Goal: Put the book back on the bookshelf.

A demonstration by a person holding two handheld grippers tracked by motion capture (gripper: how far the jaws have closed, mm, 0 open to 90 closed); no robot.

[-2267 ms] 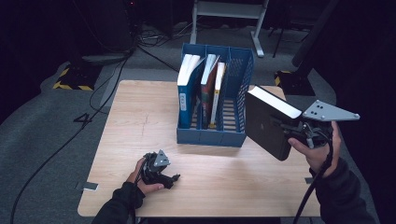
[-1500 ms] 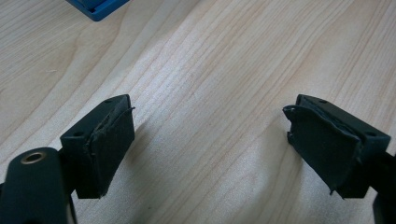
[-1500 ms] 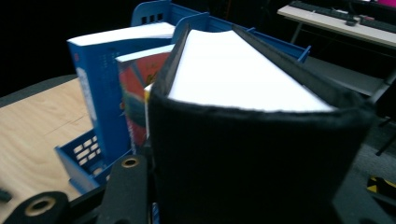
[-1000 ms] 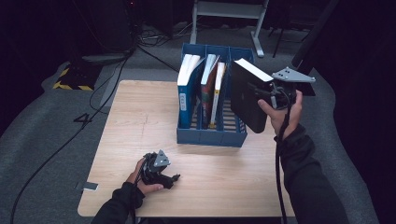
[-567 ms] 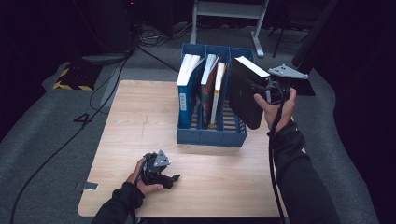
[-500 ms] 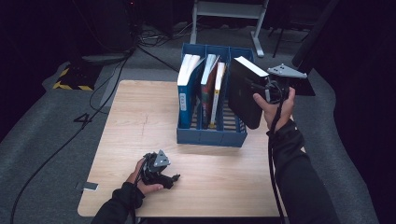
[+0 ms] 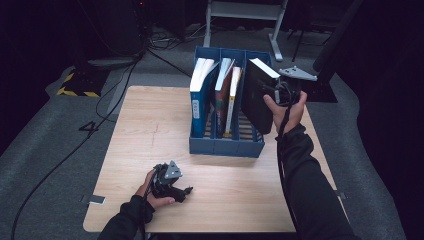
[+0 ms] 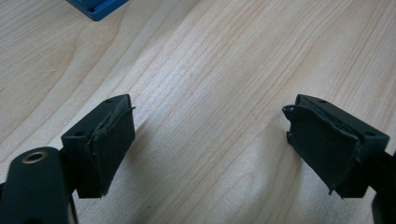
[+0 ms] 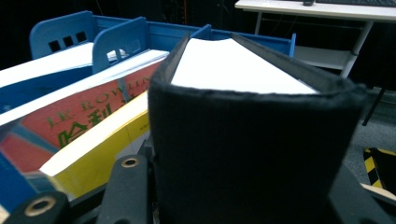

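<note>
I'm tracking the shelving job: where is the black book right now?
In the high view the black book is held by the right gripper over the right-hand slot of the blue file rack, beside the yellow book.

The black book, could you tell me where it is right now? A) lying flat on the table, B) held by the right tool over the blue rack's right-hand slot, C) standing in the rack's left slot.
B: the right tool grips the black book above the blue rack.
</note>
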